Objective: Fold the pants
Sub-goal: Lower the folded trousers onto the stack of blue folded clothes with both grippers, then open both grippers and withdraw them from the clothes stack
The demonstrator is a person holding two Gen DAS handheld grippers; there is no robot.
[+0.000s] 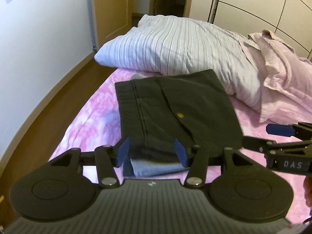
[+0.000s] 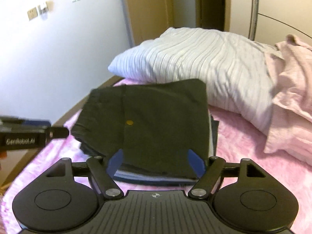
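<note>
The dark pants [image 1: 175, 105] lie folded into a rectangle on the pink bedspread [image 1: 87, 117], a brass button [image 1: 179, 115] showing on top. They rest on a lighter blue folded garment [image 1: 156, 168] that peeks out at the near edge. My left gripper [image 1: 151, 152] hovers over the near edge, its blue pads apart and pressing on nothing. In the right wrist view the same pants [image 2: 159, 120] fill the middle. My right gripper [image 2: 156, 161] stands wide open above their near edge, holding nothing. Each gripper shows at the side of the other's view.
A striped grey-white duvet [image 1: 175, 44] is bunched behind the pants. A crumpled pink shirt [image 1: 282, 81] lies to the right. The bed's left edge drops to a brown floor [image 1: 48, 101] beside a white wall. A wooden door [image 2: 148, 9] and wardrobe panels stand behind.
</note>
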